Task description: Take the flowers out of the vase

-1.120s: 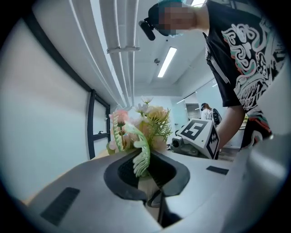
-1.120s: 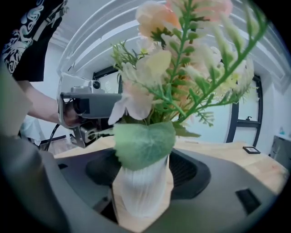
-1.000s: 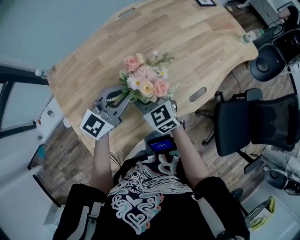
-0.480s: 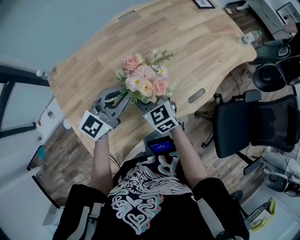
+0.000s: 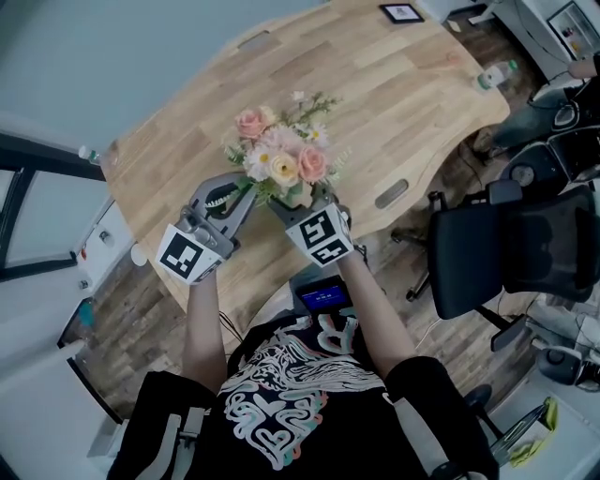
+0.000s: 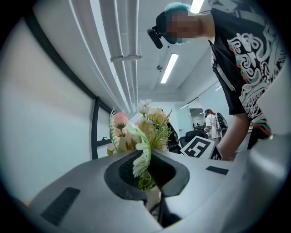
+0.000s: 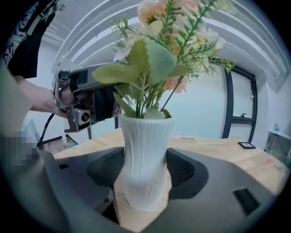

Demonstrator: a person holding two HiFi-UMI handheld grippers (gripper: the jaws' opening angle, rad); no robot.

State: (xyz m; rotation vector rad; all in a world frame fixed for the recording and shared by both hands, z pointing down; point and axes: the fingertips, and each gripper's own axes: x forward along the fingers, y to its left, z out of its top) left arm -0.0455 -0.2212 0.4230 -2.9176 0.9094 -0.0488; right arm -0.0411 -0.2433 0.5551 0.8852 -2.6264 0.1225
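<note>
Left tongs clamp the green stems of pink and cream flowers; right tongs, just closing, hug the ribbed white vase.

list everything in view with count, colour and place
table: 1, light wood, centre
vase: 1, white, ribbed, on the table near its front edge
flowers: 1 bunch, pink, cream and white with green leaves, in the vase
frame: 1, black, far end of the table
bottle: 1, clear, by the table's right edge
chair: at least 1, black, right of the table
device: 1, blue screen, at the person's waist
left tongs: 1, grey, shut on the flowers
right tongs: 1, grey, jaws have just been closing, now on the vase
</note>
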